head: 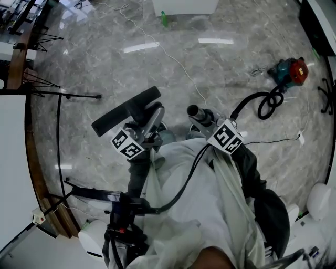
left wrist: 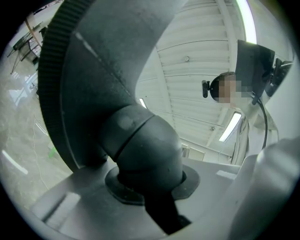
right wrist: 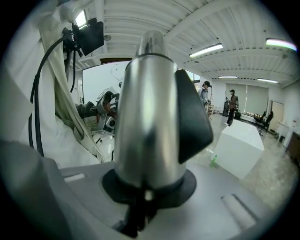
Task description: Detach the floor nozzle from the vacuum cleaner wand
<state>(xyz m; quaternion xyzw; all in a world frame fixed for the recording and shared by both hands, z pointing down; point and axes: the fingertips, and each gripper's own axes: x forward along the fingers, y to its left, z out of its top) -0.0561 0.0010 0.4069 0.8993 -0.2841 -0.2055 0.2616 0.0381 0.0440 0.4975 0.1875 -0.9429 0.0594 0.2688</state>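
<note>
A: Type of site?
B: Large indoor test hall or lab, not a home.
A: Evidence overhead?
B: Ribbed panel ceiling (right wrist: 140,14) with long strip lights (right wrist: 206,49).
A: Evidence at ground level?
B: Broad polished stone-look floor (head: 226,79). Tripod stands (head: 44,38) along its left edge. Loose white cable (head: 173,58) trailing across the middle. Large white block (right wrist: 241,143) out in the open, green bottle (right wrist: 213,160) just beside it. Red-and-teal canister vacuum (head: 287,72) near the right edge.
A: Occupancy?
B: Two people (right wrist: 231,105) far off across the hall.

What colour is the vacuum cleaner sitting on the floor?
The vacuum cleaner is teal and red; head view.
</note>
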